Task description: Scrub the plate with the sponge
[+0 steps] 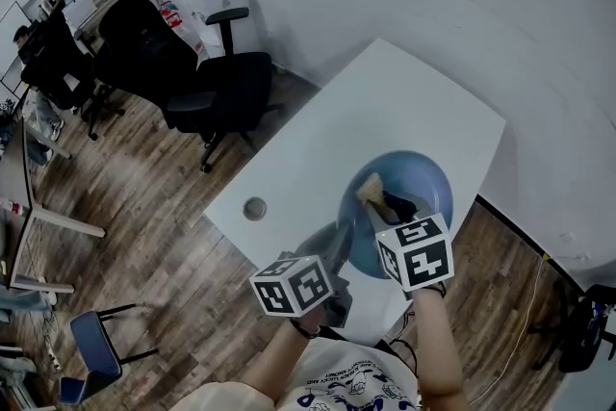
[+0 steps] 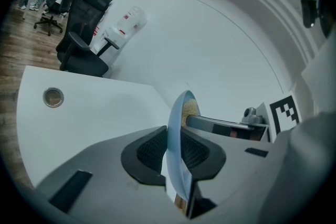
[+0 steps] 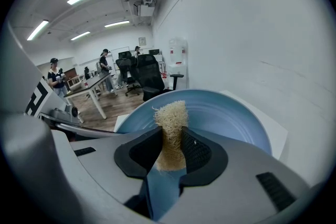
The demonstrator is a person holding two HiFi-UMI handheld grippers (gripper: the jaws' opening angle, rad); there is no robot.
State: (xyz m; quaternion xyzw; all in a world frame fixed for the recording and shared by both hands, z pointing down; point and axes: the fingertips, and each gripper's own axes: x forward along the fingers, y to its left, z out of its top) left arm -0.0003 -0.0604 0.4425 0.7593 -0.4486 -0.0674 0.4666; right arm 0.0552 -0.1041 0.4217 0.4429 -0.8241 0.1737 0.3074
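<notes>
A blue plate (image 1: 423,183) is held tilted above the white table (image 1: 318,159). My left gripper (image 2: 173,152) is shut on the plate's rim (image 2: 174,128), which I see edge-on between its pads. My right gripper (image 3: 170,149) is shut on a tan fibrous sponge (image 3: 170,128), whose tip rests against the plate's inner face (image 3: 220,113). In the head view the sponge (image 1: 372,192) lies on the plate's left part, just ahead of the right gripper (image 1: 390,207). The left gripper (image 1: 337,250) grips the plate's near-left edge.
A round metal grommet (image 1: 254,208) sits in the table near its left edge. Black office chairs (image 1: 207,91) stand on the wood floor beyond the table. A white wall (image 1: 462,5) runs close behind. People stand at desks far left.
</notes>
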